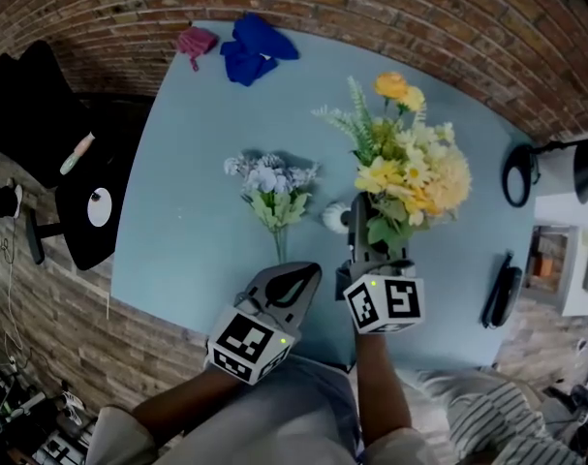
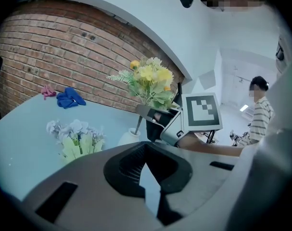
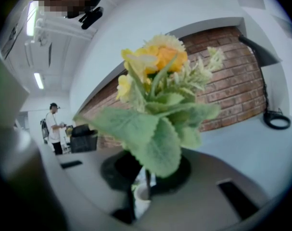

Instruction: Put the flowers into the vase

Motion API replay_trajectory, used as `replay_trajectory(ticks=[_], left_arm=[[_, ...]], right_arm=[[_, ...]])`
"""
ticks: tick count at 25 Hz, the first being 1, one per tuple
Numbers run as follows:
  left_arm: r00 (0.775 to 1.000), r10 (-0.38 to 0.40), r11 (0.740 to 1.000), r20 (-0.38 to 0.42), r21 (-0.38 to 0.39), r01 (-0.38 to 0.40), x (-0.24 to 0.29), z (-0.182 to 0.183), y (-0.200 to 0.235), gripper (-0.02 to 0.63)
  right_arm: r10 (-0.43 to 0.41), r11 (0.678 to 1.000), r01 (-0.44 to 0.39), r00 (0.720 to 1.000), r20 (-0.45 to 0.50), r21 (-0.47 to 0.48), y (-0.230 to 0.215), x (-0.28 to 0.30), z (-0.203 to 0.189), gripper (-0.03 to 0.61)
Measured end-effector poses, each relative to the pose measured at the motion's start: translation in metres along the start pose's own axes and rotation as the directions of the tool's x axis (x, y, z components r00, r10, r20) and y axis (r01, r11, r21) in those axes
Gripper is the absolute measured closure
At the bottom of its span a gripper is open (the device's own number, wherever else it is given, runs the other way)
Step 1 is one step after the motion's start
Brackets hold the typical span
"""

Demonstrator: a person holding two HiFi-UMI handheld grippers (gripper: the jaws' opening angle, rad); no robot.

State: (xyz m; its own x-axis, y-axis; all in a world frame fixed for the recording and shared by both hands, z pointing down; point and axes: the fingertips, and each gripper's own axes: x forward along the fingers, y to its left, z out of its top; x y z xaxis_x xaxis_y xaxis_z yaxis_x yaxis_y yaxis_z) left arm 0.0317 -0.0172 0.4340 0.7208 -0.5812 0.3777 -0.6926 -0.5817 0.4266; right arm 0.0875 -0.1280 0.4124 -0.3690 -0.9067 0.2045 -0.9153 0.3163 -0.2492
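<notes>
1. Surface and room: a light-blue table (image 1: 187, 182) stands against a brick wall (image 2: 49, 52). A blue cloth (image 1: 255, 51) and a pink cloth (image 1: 195, 41) lie at its far edge, and a black lamp (image 1: 526, 172) is at its right edge.
2. A pale-blue bouquet (image 1: 272, 184) lies flat at mid-table. The white vase (image 1: 334, 219) stands just to its right.
3. Right gripper (image 1: 358, 211): its jaws are closed on the stem of the yellow bouquet (image 1: 405, 168), which is held upright above the vase.
4. Left gripper (image 1: 308, 271): its jaws are together with nothing between them, near the table's front edge.
5. Right gripper view only: the stem passes between the jaws, with the vase mouth directly beneath.
6. Left gripper view only: the stem's lower end meets the vase mouth. A person in a striped shirt (image 2: 259, 114) stands in the white room beyond.
</notes>
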Motion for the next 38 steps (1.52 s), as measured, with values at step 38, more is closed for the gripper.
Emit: replay_trajectory(ticks=[38], left_arm=[[0.999, 0.012, 1.0, 0.032, -0.027, -0.011, -0.006, 0.007, 0.001, 0.598]], right_arm=[[0.006, 1.0, -0.01, 0.989, -0.147, -0.024, 0.014, -0.01, -0.044, 0.321]])
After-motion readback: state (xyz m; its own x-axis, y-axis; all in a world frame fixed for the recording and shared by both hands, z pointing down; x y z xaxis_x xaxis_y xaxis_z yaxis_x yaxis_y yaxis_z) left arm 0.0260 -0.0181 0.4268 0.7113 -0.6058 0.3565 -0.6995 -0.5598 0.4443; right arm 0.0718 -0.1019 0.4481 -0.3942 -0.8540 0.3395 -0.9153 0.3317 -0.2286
